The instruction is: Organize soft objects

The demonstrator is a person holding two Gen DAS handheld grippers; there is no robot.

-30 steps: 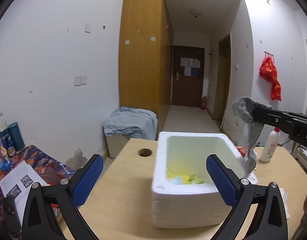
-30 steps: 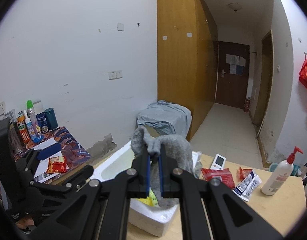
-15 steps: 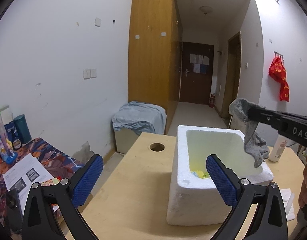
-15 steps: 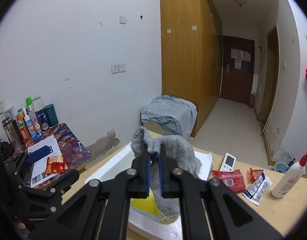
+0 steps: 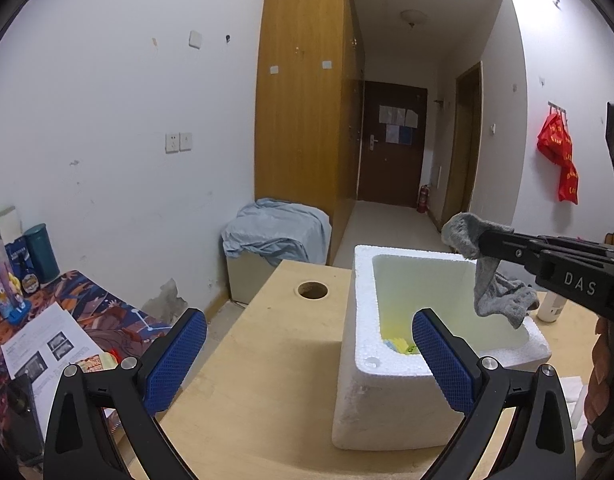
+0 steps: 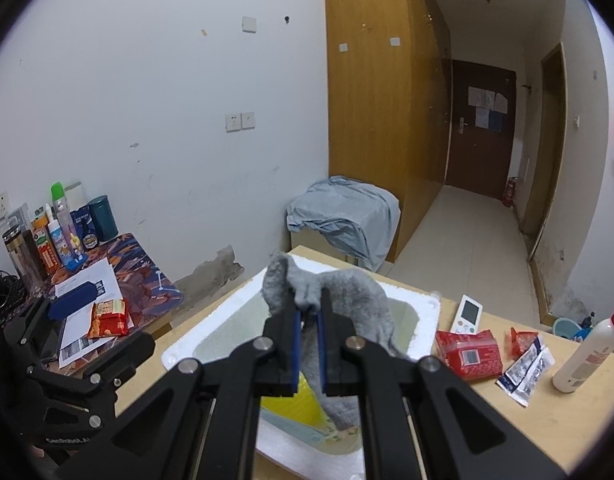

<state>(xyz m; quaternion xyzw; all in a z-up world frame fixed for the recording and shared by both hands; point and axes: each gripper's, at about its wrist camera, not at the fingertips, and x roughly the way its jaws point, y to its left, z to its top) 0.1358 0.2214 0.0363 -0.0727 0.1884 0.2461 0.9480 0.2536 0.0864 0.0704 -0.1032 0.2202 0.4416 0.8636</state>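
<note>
Since a second ago, swung so the white rectangular foam box (image 5: 391,376) sits further right in the left wrist view, with the limp grey fleecy sock (image 5: 495,292) now dangling over the box's open middle rather than past its far right rim. Right gripper (image 6: 309,316) pressed together, pinching that one sock near its cuff, the rest hanging down between box walls without visibly touching them. Left gripper (image 5: 309,356) spread wide, two blue textured pads (image 5: 179,356) holding nothing, poised above the pale wooden table (image 5: 247,360) just left of the box. Inside the box, yellow and green soft items (image 5: 397,345) at the bottom, number unclear. On the table right of the box: one white remote (image 6: 469,314), two red packets (image 6: 469,354), one white pump bottle (image 6: 583,356).
</note>
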